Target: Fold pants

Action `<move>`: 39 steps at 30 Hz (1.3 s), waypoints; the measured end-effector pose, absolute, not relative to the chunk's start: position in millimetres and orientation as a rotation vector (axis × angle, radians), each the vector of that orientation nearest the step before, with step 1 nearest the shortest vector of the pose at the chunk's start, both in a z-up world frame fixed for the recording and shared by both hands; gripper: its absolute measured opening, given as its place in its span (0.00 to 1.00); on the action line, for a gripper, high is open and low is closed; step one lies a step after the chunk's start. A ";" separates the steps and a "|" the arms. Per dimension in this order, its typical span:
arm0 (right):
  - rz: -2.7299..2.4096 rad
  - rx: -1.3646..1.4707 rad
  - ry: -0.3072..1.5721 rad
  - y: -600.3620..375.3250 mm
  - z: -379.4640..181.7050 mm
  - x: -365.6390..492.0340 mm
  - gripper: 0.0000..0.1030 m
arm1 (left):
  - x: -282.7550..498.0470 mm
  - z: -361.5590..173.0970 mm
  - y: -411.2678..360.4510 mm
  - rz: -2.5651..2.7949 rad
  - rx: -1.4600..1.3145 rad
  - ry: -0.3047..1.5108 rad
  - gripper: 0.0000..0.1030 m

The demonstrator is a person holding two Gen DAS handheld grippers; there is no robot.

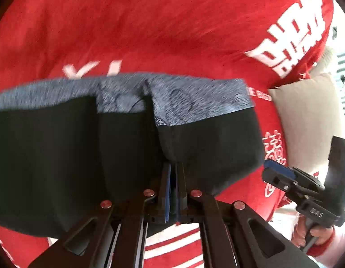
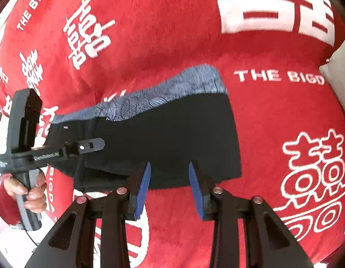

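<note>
Black pants with a grey-blue patterned band, spread on the red blanket printed with white characters. Left hand-held gripper clamped shut on the pants' near edge, fabric bunched and lifted there. Right hand-held gripper parted over the pants' near hem, blue pads apart, nothing pinched. Beige pillow beside the blanket's right edge.

Both grippers, the left gripper and the right gripper, are built from black linkage arms, joined with silver round rivets and fitted with blue ribbed pads. Red sleeves are worn.
</note>
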State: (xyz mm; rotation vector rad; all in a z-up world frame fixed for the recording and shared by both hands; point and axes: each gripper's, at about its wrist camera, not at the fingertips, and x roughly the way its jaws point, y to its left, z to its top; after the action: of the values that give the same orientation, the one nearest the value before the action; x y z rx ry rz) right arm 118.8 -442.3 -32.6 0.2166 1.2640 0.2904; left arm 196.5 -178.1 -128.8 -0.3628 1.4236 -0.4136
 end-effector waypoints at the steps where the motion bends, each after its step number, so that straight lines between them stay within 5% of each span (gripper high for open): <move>1: 0.290 0.218 1.275 -440.0 -36.0 118.0 0.38 | 194.4 -132.4 -175.6 -0.407 -0.380 1.424 0.04; 39: 0.279 0.171 1.224 -429.5 -21.4 148.3 0.38 | 183.5 -130.0 -143.5 -0.406 -0.350 1.390 0.04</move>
State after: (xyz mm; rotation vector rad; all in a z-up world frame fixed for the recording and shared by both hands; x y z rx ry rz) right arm 148.3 -429.5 -21.4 0.1714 1.2236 0.2785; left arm 183.5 -143.5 -130.0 -0.3502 1.3898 -0.4064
